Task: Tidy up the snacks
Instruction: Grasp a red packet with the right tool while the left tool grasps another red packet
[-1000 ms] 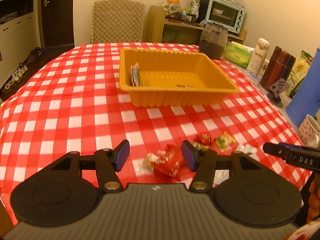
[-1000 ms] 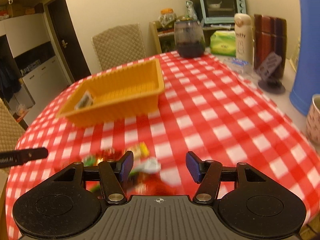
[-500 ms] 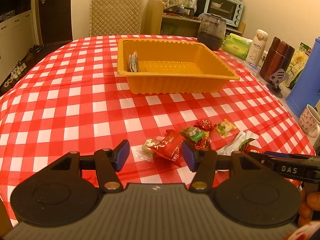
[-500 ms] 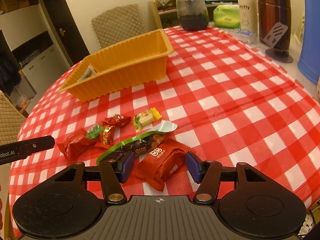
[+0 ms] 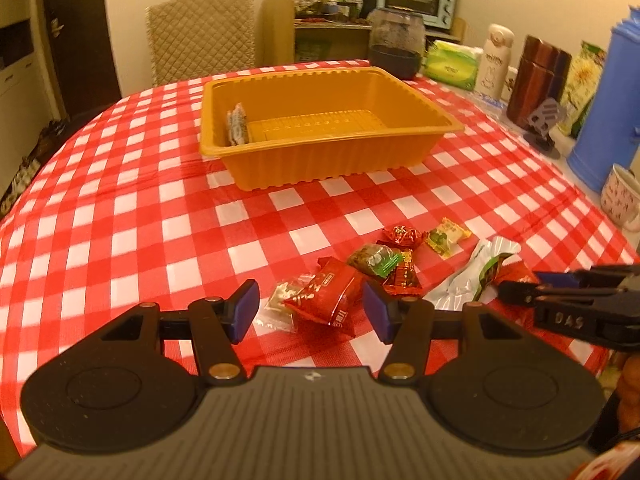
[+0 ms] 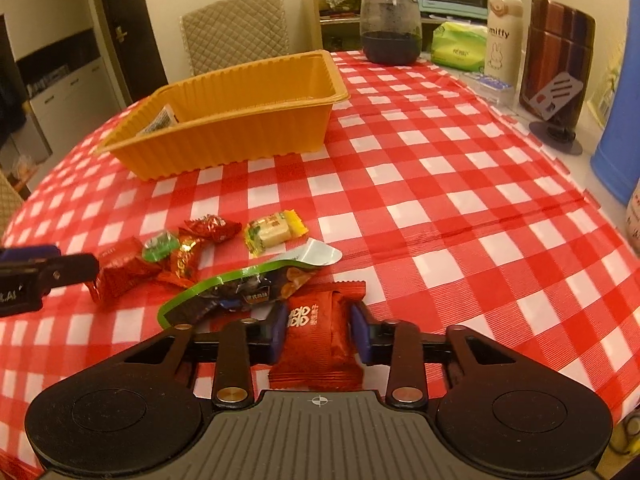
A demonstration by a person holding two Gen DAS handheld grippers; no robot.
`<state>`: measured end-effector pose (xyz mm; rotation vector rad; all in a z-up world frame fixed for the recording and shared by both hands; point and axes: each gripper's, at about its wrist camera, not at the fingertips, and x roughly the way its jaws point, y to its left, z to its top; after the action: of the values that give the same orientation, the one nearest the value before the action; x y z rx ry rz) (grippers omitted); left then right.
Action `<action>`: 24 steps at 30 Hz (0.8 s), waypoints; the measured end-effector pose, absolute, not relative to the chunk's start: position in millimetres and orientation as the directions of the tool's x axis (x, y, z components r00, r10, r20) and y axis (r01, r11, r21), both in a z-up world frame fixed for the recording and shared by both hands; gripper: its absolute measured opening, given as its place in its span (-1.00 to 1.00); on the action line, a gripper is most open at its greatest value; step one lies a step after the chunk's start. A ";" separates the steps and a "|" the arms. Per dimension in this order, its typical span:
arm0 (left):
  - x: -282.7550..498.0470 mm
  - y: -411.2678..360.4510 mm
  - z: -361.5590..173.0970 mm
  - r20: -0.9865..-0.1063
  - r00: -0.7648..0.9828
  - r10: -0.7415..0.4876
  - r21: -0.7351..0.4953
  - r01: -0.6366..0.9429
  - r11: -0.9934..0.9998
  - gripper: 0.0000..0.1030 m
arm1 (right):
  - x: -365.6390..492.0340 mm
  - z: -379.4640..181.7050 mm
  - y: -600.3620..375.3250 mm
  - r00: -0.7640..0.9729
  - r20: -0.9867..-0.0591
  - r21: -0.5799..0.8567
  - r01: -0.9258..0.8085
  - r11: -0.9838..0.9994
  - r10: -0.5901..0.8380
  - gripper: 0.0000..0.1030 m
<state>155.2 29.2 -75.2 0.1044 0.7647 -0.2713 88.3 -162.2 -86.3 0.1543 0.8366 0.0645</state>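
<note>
Two grippers work the bottom of each view: the right gripper (image 6: 318,334) has just been closing, and its fingers (image 6: 279,332) now press on both sides of a red pack (image 6: 318,340) that lies on the bench (image 6: 440,208) at the lower middle of its frame; whether the pack has left the cloth I cannot tell. The left gripper (image 5: 308,310) hovers with its fingers (image 5: 245,310) apart and gripping nothing, a second red pack (image 5: 326,298) lying just beyond them. Further up, in the middle left of the right view, the rest of the snacks wait in a loose heap: a long green-edged bag (image 6: 240,292), two small red sweets (image 6: 212,228), a green one (image 6: 160,246) and a yellow biscuit (image 6: 274,230). Beyond them, toward the upper left, stands the orange tray (image 6: 256,128), well apart from the heap and holding only one or two small packets (image 5: 238,128) against its left wall. By that count the sorting looks barely begun: nearly every snack has yet to be carried over, the clamped pack probably first.
</note>
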 end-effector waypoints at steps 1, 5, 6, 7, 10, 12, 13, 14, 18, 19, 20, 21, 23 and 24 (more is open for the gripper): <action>156.7 27.0 -75.8 -0.695 0.690 -0.205 0.009 0.293 0.956 0.05 | 87.5 -85.8 -163.9 0.672 -0.732 0.162 0.010 0.987 0.114 -0.42; 164.2 16.3 -77.9 -0.691 0.686 -0.227 0.073 0.378 0.923 0.05 | 88.7 -84.9 -172.0 0.672 -0.733 0.179 0.040 0.983 0.106 -0.44; 165.9 13.0 -79.4 -0.694 0.683 -0.227 0.095 0.400 0.912 0.04 | 88.9 -84.9 -173.2 0.671 -0.734 0.178 0.044 0.983 0.103 -0.44; 167.5 9.9 -81.3 -0.699 0.677 -0.229 0.112 0.420 0.900 0.04 | 89.0 -84.4 -173.6 0.671 -0.734 0.179 0.045 0.983 0.103 -0.44; 170.4 2.7 -88.3 -0.719 0.654 -0.234 0.138 0.465 0.874 0.00 | 89.4 -84.1 -174.4 0.672 -0.734 0.177 0.046 0.983 0.100 -0.44; 171.1 -1.3 -93.4 -0.728 0.644 -0.234 0.150 0.483 0.863 -0.16 | 90.2 -84.1 -174.8 0.671 -0.734 0.181 0.050 0.982 0.101 -0.44; 170.8 -3.1 -95.4 -0.731 0.641 -0.232 0.158 0.490 0.857 -0.18 | 90.5 -84.1 -175.0 0.671 -0.734 0.183 0.051 0.982 0.102 -0.44; 170.4 -4.8 -97.0 -0.733 0.641 -0.229 0.167 0.496 0.852 -0.22 | 90.7 -84.1 -175.0 0.671 -0.735 0.183 0.051 0.982 0.102 -0.44; 170.3 -6.6 -101.6 -0.742 0.637 -0.211 0.186 0.497 0.848 -0.26 | 91.4 -84.2 -175.7 0.670 -0.735 0.185 0.053 0.981 0.103 -0.44; 170.6 -6.2 -102.7 -0.746 0.634 -0.206 0.184 0.493 0.850 -0.27 | 91.5 -84.2 -175.8 0.670 -0.735 0.186 0.053 0.981 0.103 -0.44; 171.1 -6.0 -103.9 -0.748 0.632 -0.200 0.184 0.487 0.854 -0.32 | 91.7 -84.5 -175.8 0.670 -0.735 0.186 0.054 0.981 0.103 -0.44; 171.0 -5.6 -103.9 -0.745 0.638 -0.192 0.188 0.478 0.858 -0.37 | 91.8 -84.4 -176.0 0.670 -0.735 0.187 0.054 0.981 0.103 -0.44; 171.1 -5.0 -102.4 -0.747 0.637 -0.190 0.176 0.465 0.868 -0.43 | 91.9 -84.4 -176.0 0.670 -0.735 0.187 0.054 0.981 0.103 -0.44; 171.1 -4.5 -101.5 -0.748 0.636 -0.193 0.164 0.458 0.874 -0.45 | 91.8 -84.3 -175.9 0.670 -0.735 0.187 0.054 0.981 0.103 -0.44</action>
<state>171.1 -4.5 -101.5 0.3571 0.8014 -0.3805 91.8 -175.9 -84.3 0.1998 0.8374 0.0276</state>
